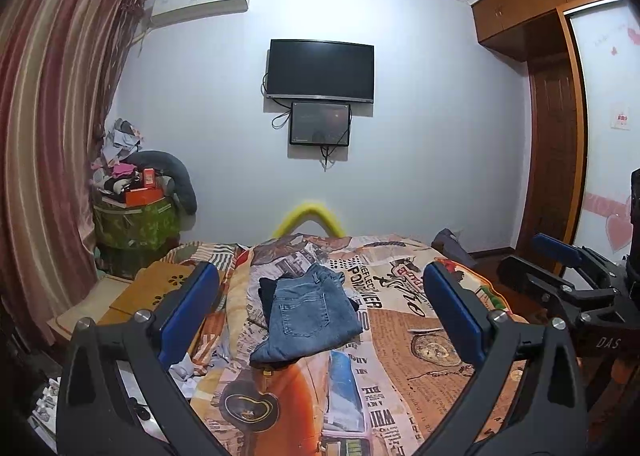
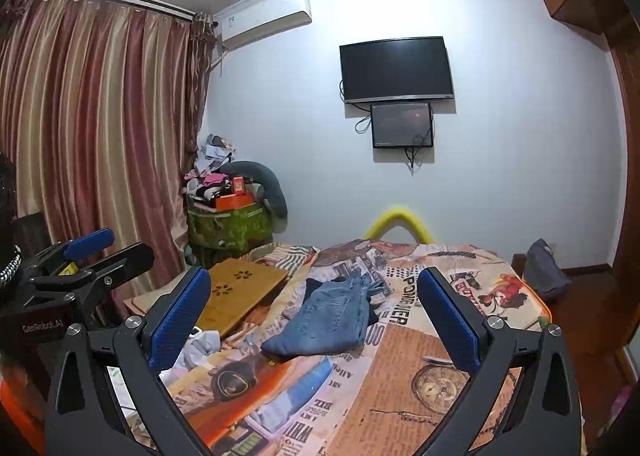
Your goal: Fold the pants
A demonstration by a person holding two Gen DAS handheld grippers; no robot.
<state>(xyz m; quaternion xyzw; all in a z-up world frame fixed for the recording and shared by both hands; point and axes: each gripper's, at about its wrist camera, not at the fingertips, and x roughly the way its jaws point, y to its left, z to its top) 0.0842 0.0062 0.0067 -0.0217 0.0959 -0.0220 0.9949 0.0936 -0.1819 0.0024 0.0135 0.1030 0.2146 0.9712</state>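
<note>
1. The jeans (image 1: pixel 308 316) lie in a folded bundle on the bed cover (image 1: pixel 420 336), on top of something dark.
2. The left claw (image 1: pixel 320 312) is wide open and holds nothing. The right claw (image 2: pixel 316 320) is the same.
3. Both hang above the bed, apart from the jeans.
4. The fold looks nearly done. Next, I think, press the loose edges flat, gently.

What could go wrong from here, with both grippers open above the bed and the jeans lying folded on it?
1. The blue jeans lie on a dark garment; a low pinch by the left gripper or the right gripper might catch both.
2. The printed quilt is rumpled, so the fold may slump.
3. The wooden lap desk lies close by and could be knocked.
</note>
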